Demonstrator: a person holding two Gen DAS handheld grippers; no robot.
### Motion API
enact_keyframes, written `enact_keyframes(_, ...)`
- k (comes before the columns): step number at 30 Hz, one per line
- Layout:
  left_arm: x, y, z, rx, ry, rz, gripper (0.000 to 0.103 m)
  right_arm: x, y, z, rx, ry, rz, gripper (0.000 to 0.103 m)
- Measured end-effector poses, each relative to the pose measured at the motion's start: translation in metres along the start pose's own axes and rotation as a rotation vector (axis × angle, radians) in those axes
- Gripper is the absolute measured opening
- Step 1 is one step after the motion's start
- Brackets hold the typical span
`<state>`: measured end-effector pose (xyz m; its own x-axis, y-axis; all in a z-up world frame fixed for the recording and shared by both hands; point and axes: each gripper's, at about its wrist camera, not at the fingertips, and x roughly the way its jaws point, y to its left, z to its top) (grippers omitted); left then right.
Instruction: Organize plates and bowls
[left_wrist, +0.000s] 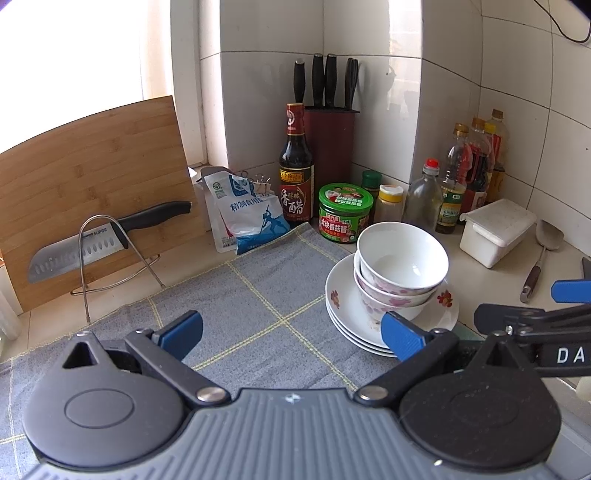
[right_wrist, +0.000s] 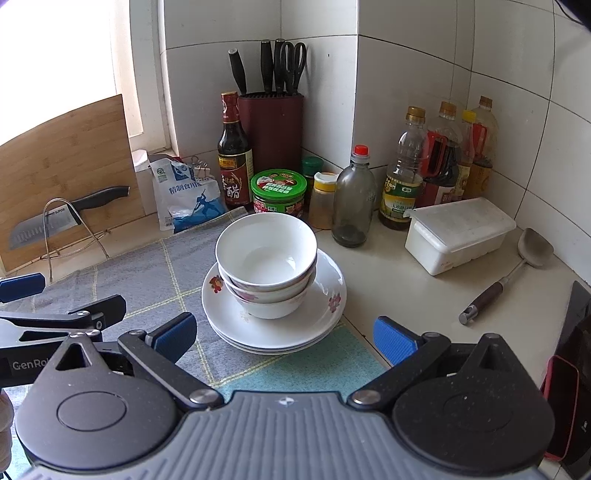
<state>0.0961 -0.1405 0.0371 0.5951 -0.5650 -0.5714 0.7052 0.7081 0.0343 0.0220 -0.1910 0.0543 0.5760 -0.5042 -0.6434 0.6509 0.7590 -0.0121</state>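
Three white bowls (right_wrist: 266, 258) with pink flowers are nested and stand on a stack of three white flowered plates (right_wrist: 328, 306) at the right edge of a grey checked cloth (left_wrist: 229, 295). The bowls (left_wrist: 402, 258) and plates (left_wrist: 343, 314) also show in the left wrist view. My left gripper (left_wrist: 291, 332) is open and empty, low over the cloth, left of the stack. My right gripper (right_wrist: 284, 336) is open and empty, just in front of the stack, which lies between its fingers' line of sight.
Behind the stack stand a green-lidded jar (right_wrist: 279, 192), a vinegar bottle (right_wrist: 233, 151), a knife block (right_wrist: 271, 125), a salt bag (right_wrist: 184, 195) and several oil bottles (right_wrist: 436, 162). A white lidded box (right_wrist: 458, 232) and a spatula (right_wrist: 509, 269) lie right. A cutting board (left_wrist: 92, 192) and knife (left_wrist: 92, 243) stand left.
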Motion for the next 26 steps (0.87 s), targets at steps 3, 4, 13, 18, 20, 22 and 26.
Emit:
enact_keyframes(3, -0.0001, -0.0001, 0.0001, 0.0, 0.0, 0.0, 0.102, -0.0003, 0.0003, 0.0, 0.001, 0.0, -0.002, 0.103)
enact_keyframes(4, -0.0002, -0.0003, 0.0001, -0.001, 0.0, 0.0, 0.102, -0.0005, 0.0005, 0.0001, 0.0, -0.001, -0.003, 0.103)
enact_keyframes(13, -0.0014, -0.0009, 0.0, 0.004, -0.003, -0.001, 0.102, -0.0016, -0.0008, -0.0004, 0.001, -0.005, -0.005, 0.103)
enact_keyframes(18, -0.0019, 0.0006, 0.0004, 0.002, -0.005, -0.001, 0.102, -0.0022, -0.0012, -0.0002, 0.001, -0.005, -0.001, 0.103)
enact_keyframes(20, -0.0022, 0.0012, 0.0005, 0.002, -0.006, 0.0, 0.102, -0.0028, -0.0011, 0.0002, -0.001, -0.006, 0.0, 0.103)
enact_keyframes(22, -0.0028, 0.0015, 0.0008, 0.004, -0.007, 0.001, 0.102, -0.003, -0.0011, 0.0001, -0.001, -0.006, -0.001, 0.103)
enact_keyframes(26, -0.0034, 0.0012, 0.0017, 0.006, -0.009, 0.004, 0.102, -0.0036, -0.0002, 0.0014, -0.005, -0.007, -0.001, 0.103)
